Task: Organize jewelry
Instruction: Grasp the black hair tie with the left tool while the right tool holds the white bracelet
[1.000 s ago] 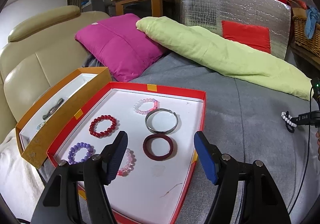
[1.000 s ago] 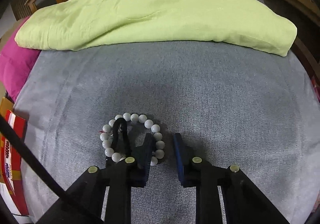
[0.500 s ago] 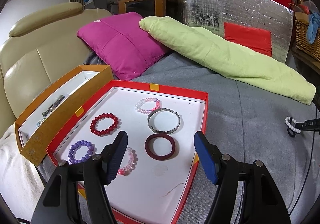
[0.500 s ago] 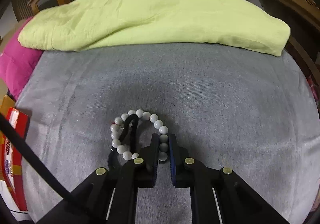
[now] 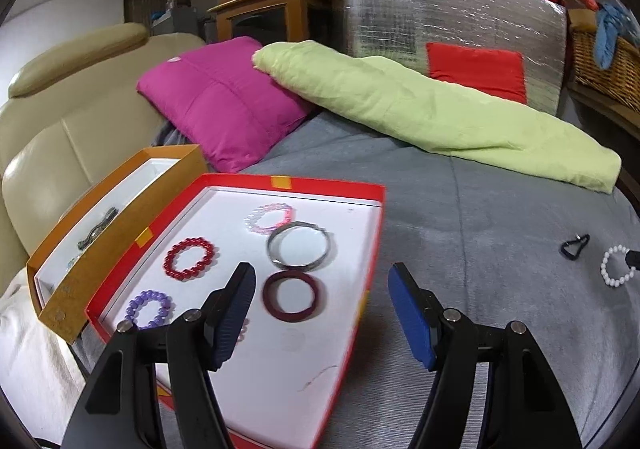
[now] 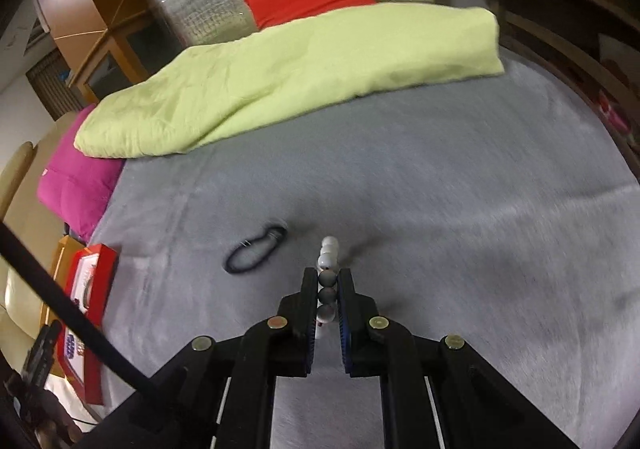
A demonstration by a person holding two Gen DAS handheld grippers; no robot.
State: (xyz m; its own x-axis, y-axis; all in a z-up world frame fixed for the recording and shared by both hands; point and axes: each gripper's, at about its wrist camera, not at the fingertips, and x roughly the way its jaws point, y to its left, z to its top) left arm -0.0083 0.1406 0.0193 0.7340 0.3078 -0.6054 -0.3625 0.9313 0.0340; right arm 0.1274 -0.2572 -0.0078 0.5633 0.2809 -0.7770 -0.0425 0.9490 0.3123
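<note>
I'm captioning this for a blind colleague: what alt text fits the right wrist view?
The right tongs grip a white bead bracelet above a grey blanket. A black clip lies to the left, a lime-green cushion beyond.

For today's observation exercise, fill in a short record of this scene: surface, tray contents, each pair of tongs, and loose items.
surface: grey blanket
red tray: red bead bracelet, purple bead bracelet, pink bead bracelet, silver bangle, maroon ring
left tongs: open, empty, above the tray
right tongs: shut on white bead bracelet
loose: black clip on the blanket
</note>
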